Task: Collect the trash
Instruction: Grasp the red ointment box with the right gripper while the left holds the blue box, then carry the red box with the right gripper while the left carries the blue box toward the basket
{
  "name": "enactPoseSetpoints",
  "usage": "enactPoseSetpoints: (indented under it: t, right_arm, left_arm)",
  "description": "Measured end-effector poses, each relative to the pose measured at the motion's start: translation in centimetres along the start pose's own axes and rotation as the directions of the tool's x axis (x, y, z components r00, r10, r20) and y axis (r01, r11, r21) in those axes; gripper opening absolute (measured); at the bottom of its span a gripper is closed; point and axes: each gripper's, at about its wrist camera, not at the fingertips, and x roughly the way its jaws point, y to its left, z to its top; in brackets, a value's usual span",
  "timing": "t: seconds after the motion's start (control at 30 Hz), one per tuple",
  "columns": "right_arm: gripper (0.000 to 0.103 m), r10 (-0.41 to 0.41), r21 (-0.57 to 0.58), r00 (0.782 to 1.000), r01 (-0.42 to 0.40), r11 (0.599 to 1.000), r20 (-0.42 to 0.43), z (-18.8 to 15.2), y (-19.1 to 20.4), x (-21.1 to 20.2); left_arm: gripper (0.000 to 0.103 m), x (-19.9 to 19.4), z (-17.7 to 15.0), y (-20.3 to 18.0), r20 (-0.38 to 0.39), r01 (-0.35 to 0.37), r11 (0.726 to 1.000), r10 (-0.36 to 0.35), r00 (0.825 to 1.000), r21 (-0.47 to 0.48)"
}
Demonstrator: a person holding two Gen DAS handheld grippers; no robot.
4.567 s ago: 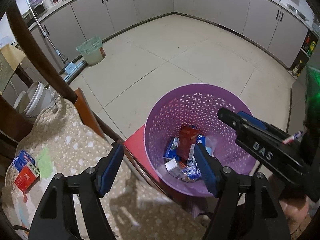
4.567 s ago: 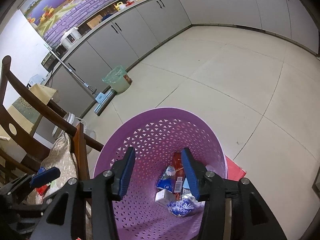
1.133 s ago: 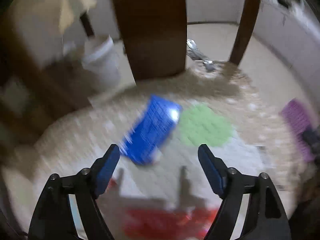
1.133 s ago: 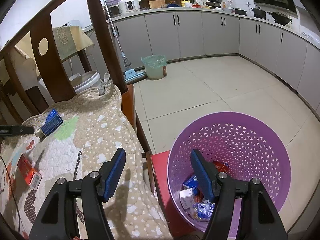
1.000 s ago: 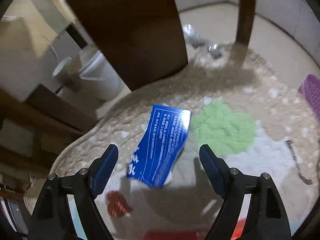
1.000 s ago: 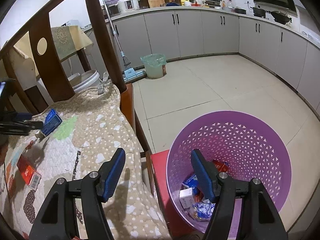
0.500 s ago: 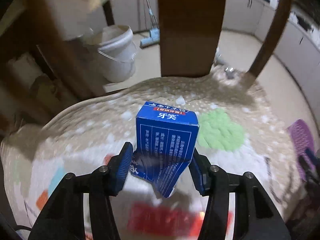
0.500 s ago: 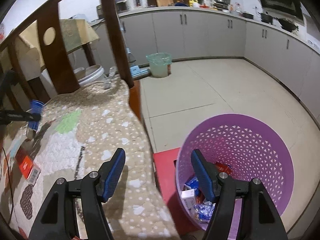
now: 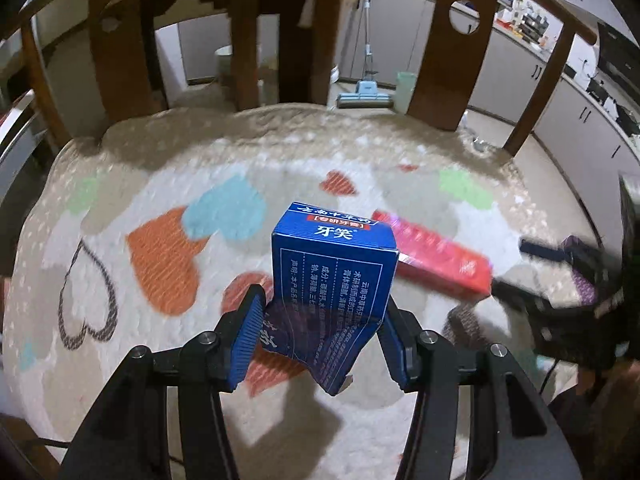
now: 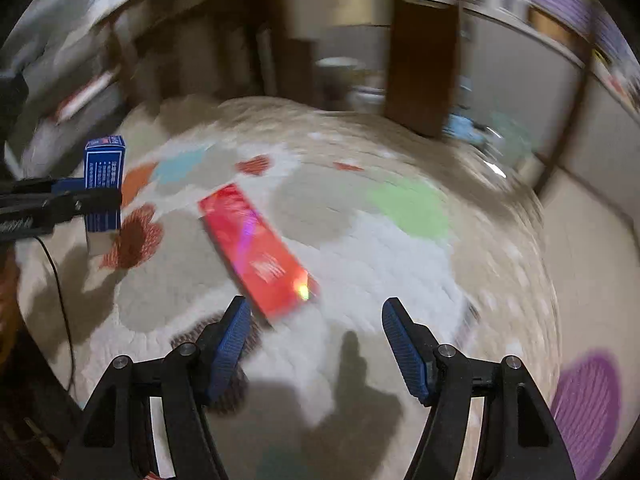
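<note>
My left gripper (image 9: 320, 328) is shut on a blue toothpaste box (image 9: 334, 272), which it holds lifted above the chair's heart-patterned cushion (image 9: 160, 184); the box's lower end is crumpled between the pads. The same blue box (image 10: 103, 172) shows at the far left of the right wrist view. A red flat box (image 10: 256, 248) lies on the cushion, and also appears as the red box (image 9: 436, 260) to the right of the blue one. My right gripper (image 10: 316, 328) stands open just above the red box's near end, with nothing between its fingers.
The wooden chair back (image 9: 440, 60) with its slats rises behind the cushion. The purple basket (image 10: 588, 396) shows at the lower right edge. Grey kitchen cabinets (image 9: 592, 128) and a mop (image 9: 366, 92) stand on the tiled floor beyond.
My left gripper closed on the blue box and lifted it off the cushion. My right gripper swung from above the purple basket over to the cushion, above the red box.
</note>
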Motion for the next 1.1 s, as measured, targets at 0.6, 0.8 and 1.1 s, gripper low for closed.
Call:
enactPoseSetpoints:
  t: [0.6, 0.8, 1.1]
  right_arm:
    - [0.051, -0.038, -0.129, 0.985, 0.017, 0.992, -0.167, 4.5, 5.7, 8.1]
    - [0.048, 0.009, 0.034, 0.996, -0.006, 0.999, -0.085, 1.8, 4.3, 3.3]
    - [0.048, -0.008, 0.302, 0.999, -0.003, 0.953, 0.033, -3.3, -1.5, -5.7]
  left_arm:
    - [0.052, -1.3, -2.5, 2.0, 0.031, -0.021, 0.999, 0.02, 0.999, 0.033]
    - [0.052, -2.4, -2.4, 1.3, 0.04, -0.031, 0.999, 0.029, 0.999, 0.034]
    - [0.052, -5.7, -1.9, -2.8, 0.089, -0.027, 0.993, 0.018, 0.996, 0.112]
